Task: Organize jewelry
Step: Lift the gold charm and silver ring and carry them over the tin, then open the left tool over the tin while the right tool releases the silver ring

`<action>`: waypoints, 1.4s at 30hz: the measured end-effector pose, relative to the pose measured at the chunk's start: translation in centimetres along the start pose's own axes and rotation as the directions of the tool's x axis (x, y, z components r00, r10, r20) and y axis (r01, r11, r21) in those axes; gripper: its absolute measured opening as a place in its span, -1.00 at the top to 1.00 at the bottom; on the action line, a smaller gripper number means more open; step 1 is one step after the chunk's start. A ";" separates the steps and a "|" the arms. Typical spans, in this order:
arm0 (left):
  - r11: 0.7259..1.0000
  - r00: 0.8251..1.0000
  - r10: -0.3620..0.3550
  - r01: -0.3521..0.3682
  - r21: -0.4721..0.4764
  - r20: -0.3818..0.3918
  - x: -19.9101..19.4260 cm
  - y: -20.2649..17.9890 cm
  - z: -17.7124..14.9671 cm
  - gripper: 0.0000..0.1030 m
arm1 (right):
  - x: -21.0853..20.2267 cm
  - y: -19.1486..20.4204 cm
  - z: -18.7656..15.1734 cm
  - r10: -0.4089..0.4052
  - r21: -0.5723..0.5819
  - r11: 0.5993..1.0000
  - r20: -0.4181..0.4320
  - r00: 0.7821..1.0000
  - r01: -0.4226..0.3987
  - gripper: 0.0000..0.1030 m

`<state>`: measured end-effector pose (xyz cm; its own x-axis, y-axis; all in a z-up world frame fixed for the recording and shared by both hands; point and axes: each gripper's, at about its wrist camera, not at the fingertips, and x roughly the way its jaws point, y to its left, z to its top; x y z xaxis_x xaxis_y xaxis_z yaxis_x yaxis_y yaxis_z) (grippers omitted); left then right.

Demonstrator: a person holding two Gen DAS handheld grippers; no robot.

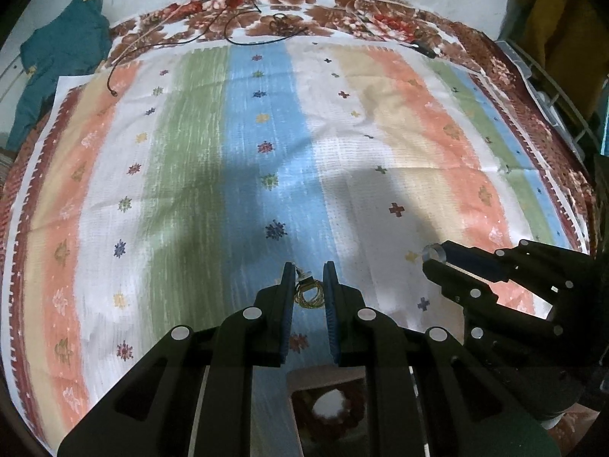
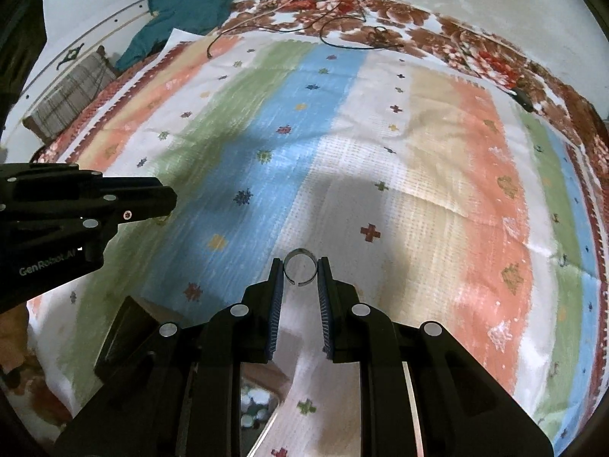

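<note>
My left gripper (image 1: 309, 271) hovers over the striped cloth (image 1: 190, 152), its fingers closed around a small bundle of thin gold bangles or chain (image 1: 309, 292) with a small pendant at its top. My right gripper (image 2: 300, 266) holds a silver ring (image 2: 301, 271) between its fingertips above the cloth (image 2: 418, 152). In the left wrist view the right gripper (image 1: 432, 261) shows at the right with the silver ring (image 1: 434, 254) at its tip. In the right wrist view the left gripper (image 2: 167, 202) shows at the left, its load hidden.
A brown box with white contents (image 1: 327, 403) lies below the left gripper; it also shows in the right wrist view (image 2: 259, 400). Black cables (image 1: 243, 34) and a teal garment (image 1: 57, 61) lie at the far edge. A black lid-like object (image 2: 125, 331) sits near the right gripper.
</note>
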<state>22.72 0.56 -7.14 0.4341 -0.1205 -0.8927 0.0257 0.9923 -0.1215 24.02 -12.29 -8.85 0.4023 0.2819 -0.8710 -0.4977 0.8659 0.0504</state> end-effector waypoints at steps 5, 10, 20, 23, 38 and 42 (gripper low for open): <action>1.000 1.000 -0.012 0.012 0.008 0.020 -1.5 -0.7 -0.7 0.72 | -1.1 0.3 -0.9 -0.002 0.010 1.000 0.001 1.000 0.002 0.63; 1.000 0.999 -0.018 0.017 0.015 0.035 -2.8 -1.3 -1.6 0.72 | -2.2 0.5 -1.7 0.006 0.019 1.000 0.010 1.000 -0.006 0.63; 0.999 0.997 -0.027 0.025 0.023 0.071 -5.4 -2.4 -3.4 0.72 | -4.7 1.4 -3.1 0.021 0.040 0.999 0.040 0.999 -0.023 0.63; 0.999 0.996 -0.028 0.026 0.022 0.081 -6.1 -2.4 -4.1 0.72 | -5.5 1.9 -3.6 0.026 0.041 0.999 0.051 0.998 -0.028 0.63; 0.999 0.990 -0.050 0.049 0.014 0.129 -9.4 -2.9 -7.5 0.72 | -7.5 3.6 -6.5 0.070 0.014 0.997 0.069 0.995 -0.071 0.63; 0.998 0.990 -0.056 0.054 0.020 0.130 -9.6 -3.4 -7.8 0.72 | -7.7 3.8 -6.9 0.079 0.006 0.997 0.070 0.994 -0.080 0.63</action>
<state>11.47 -1.90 -1.56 0.5458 -0.1711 -0.8203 0.0667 0.9847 -0.1610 13.73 -14.01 -5.32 0.4147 0.3780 -0.8277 -0.5236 0.8431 0.1227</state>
